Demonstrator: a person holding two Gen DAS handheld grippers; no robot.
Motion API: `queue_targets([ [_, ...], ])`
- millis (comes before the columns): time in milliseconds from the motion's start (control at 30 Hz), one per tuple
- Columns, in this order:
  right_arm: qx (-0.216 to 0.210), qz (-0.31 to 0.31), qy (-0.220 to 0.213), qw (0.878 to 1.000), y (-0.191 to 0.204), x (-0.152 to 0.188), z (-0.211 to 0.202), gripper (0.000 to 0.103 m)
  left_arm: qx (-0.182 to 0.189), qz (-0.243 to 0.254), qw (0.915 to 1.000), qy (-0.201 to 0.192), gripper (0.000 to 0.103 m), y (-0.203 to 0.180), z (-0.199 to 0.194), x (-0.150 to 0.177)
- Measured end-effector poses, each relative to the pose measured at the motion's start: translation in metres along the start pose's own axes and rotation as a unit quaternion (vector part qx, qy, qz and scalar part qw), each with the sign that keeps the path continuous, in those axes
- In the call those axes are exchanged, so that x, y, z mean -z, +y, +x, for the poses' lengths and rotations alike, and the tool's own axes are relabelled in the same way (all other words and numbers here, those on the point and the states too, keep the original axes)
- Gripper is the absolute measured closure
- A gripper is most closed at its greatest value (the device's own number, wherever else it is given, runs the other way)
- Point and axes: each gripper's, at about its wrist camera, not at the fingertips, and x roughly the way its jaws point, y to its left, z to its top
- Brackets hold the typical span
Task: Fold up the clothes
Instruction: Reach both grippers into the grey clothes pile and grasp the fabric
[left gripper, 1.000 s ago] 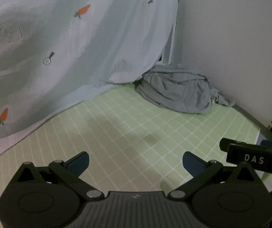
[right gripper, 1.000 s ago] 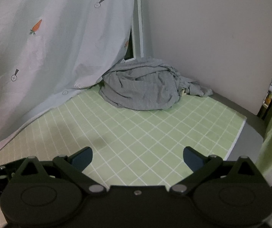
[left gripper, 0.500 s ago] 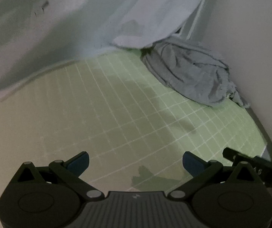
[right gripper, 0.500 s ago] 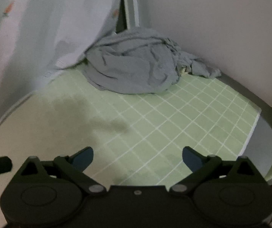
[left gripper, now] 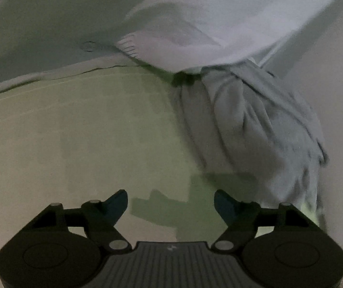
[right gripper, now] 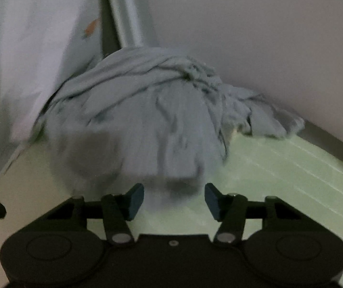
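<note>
Pale walls and a hanging white curtain close in a light green mat with a crumpled grey garment at its far corner.

White curtain (left gripper: 195,12) with a carrot print (right gripper: 90,27) hangs ahead and to the left of both tools, its hem on the green mat (left gripper: 75,132). The grey garment (right gripper: 147,110) lies bunched against the wall (right gripper: 255,28), directly ahead of the right gripper (right gripper: 174,200), whose jaws are spread apart with nothing between them, just short of the cloth's near edge. The left gripper (left gripper: 170,202) is likewise spread and empty over bare mat, the garment (left gripper: 255,129) ahead to its right.
</note>
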Motion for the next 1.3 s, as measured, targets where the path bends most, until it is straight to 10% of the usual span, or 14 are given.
queue_targets([
  [267, 0.035, 0.023, 0.017, 0.999, 0.025, -0.005, 0.054, 0.043, 0.051, -0.043, 0.9976, 0.020, 0.028, -0.017, 0.095, -0.068],
  [333, 0.022, 0.013, 0.004, 1.000, 0.027, 0.000, 0.050, 0.068, 0.061, -0.020, 0.9979, 0.010, 0.083, -0.029, 0.096, -0.069],
  [400, 0.010, 0.002, -0.003, 1.000, 0.028, 0.006, 0.042, 0.096, 0.052, -0.016, 0.9985, 0.005, 0.096, -0.036, 0.092, -0.064],
  [733, -0.049, -0.054, -0.060, 0.996, 0.028, 0.041, -0.065, 0.101, 0.024, 0.036, 0.9960, -0.079, 0.101, -0.025, -0.032, 0.003],
  [967, -0.113, -0.074, -0.059, 0.989, 0.034, 0.085, -0.138, 0.101, -0.015, 0.034, 0.9943, -0.100, 0.101, 0.027, -0.136, 0.108],
  [1300, -0.228, -0.154, -0.001, 0.961, 0.097, 0.214, -0.240, 0.101, -0.117, 0.033, 0.9838, -0.131, 0.100, 0.132, -0.265, 0.219],
])
